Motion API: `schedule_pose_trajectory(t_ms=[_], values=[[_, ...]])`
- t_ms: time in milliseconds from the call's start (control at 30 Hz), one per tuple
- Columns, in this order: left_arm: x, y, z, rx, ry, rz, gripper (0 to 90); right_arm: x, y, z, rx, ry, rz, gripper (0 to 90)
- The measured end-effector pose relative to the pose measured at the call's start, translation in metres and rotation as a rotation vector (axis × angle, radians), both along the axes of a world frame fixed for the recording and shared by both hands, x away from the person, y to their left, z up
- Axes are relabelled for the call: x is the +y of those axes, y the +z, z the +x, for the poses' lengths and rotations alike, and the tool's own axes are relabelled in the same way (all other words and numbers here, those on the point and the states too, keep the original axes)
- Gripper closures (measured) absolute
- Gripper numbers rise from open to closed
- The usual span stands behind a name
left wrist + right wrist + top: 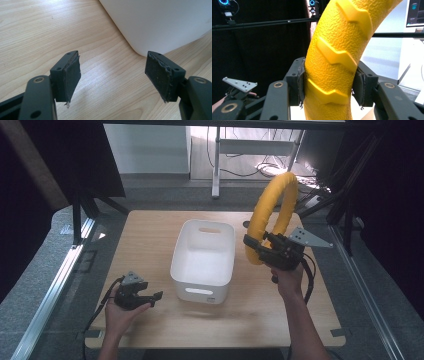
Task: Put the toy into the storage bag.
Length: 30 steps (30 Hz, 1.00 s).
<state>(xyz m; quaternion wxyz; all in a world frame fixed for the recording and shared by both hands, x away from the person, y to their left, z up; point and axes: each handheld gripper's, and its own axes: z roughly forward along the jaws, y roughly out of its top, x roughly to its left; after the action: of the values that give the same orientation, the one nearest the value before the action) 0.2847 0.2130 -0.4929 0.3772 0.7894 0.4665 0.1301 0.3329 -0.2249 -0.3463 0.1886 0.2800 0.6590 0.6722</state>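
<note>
**Yellow ring held upright beside the bin**

The right gripper point(256, 245) is raised above the tabletop point(150, 235), to the right of the white bin point(203, 285). Its fingers point(298, 82) are clenched on the lower part of a yellow ring point(270, 210), which stands upright and rises above the gripper. In the right gripper view the pads press both sides of the ring's point(334, 72) textured, ridged surface, and the other gripper's grey plate shows at lower left.

The left gripper point(156, 297) sits low over the tabletop at the bin's near-left corner, pointing toward the bin. In the left gripper view its fingers point(72, 75) are spread wide with nothing between them, wood grain below and the bin's point(160, 22) rounded corner just ahead.

The bin stands at the middle of the tabletop and looks empty.
</note>
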Motion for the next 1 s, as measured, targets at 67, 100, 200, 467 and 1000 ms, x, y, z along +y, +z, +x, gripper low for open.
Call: schedule_pose_trajectory(t_ms=[67, 100, 200, 467, 1000], values=[[0.000, 0.000, 0.000, 0.002, -0.003, 0.003, 28.8, 0.008, 0.004, -0.002, -0.016, -0.009, -0.008, 50.5], [0.000, 0.000, 0.000, 0.003, -0.004, 0.004, 28.8, 0.011, 0.006, -0.002, -0.024, -0.011, -0.007, 50.5], [0.000, -0.001, 0.001, 0.005, -0.007, 0.005, 28.8, 0.021, 0.012, -0.003, -0.053, -0.006, -0.013, 50.5], [0.000, -0.001, 0.002, 0.010, -0.014, 0.019, 28.8, 0.049, 0.019, -0.002, -0.091, 0.025, -0.022, 50.4], [0.001, -0.003, 0.003, 0.035, -0.022, 0.039, 28.0, 0.092, 0.019, -0.003, -0.112, 0.088, -0.019, 50.3]])
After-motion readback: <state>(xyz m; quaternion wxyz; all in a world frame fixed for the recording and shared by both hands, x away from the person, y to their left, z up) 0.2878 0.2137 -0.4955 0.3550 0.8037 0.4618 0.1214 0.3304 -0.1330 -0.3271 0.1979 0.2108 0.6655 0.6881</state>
